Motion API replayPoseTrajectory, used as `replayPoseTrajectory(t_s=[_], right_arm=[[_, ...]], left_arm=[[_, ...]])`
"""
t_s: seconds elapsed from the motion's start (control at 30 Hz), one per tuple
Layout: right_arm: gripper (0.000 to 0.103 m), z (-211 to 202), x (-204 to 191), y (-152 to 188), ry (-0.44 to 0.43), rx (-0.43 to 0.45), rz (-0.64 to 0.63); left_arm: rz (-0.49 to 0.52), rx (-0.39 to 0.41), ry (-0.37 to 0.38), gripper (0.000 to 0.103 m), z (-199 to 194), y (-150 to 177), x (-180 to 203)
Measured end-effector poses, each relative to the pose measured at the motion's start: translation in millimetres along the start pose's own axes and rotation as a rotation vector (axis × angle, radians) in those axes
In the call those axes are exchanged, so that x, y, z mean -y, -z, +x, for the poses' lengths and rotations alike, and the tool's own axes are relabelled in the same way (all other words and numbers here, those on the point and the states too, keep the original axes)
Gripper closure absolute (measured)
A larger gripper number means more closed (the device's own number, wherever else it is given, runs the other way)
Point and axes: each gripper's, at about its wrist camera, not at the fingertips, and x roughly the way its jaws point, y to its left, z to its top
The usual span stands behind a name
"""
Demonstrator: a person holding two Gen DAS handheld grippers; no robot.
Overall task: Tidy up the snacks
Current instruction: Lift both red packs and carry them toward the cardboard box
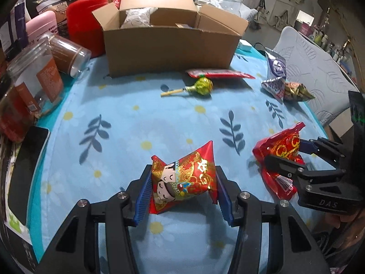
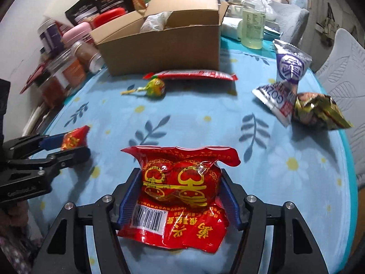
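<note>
Red foil shines nearest: the left hand-held gripper point(image 1: 183, 190) is clenched on a puffy red-and-gold snack packet point(image 1: 182, 180) printed with two cartoon faces, its blue pads pressed into both sides just above the tabletop point(image 1: 127, 137). Beside it, the right hand-held gripper point(image 2: 180, 199) grasps a crinkled red pouch point(image 2: 180, 196) with gold hearts and a barcode. Farther back on the blue floral cloth lie a green lollipop point(image 1: 202, 86) and a long red wrapper point(image 1: 219, 74), with purple-and-white packets point(image 2: 285, 84) and a gold one point(image 2: 317, 110) to the right. Behind them stands an open cardboard box point(image 1: 168, 45).
</note>
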Motion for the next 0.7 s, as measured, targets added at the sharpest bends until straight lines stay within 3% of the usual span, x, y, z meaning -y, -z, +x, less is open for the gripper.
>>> replayPoseTrajectory(t_s=[0.07, 0.3, 0.47, 0.6, 0.7], right_arm=[[0.035, -0.3, -2.9, 2.8, 0.02, 0.012, -0.006], [0.016, 13.2, -22.0, 6.6, 0.094, -0.008, -0.1], [0.016, 12.5, -19.5, 7.6, 0.094, 0.012, -0.073], [0.026, 11.6, -17.4, 6.8, 0.094, 0.026, -0.072], [0.028, 11.5, -16.7, 6.1, 0.095, 0.037, -0.068]], left_arm=[[0.001, -0.004, -0.004, 0.052, 2.4, 2.5, -0.5], [0.032, 0.002, -0.039, 0.052, 7.3, 5.0, 4.5], [0.027, 0.023, -0.046, 0.052, 7.3, 7.0, 5.0], [0.038, 0.045, -0.037, 0.052, 5.6, 10.3, 3.5], [0.031, 0.044, -0.042, 0.053, 4.3, 10.4, 3.3]])
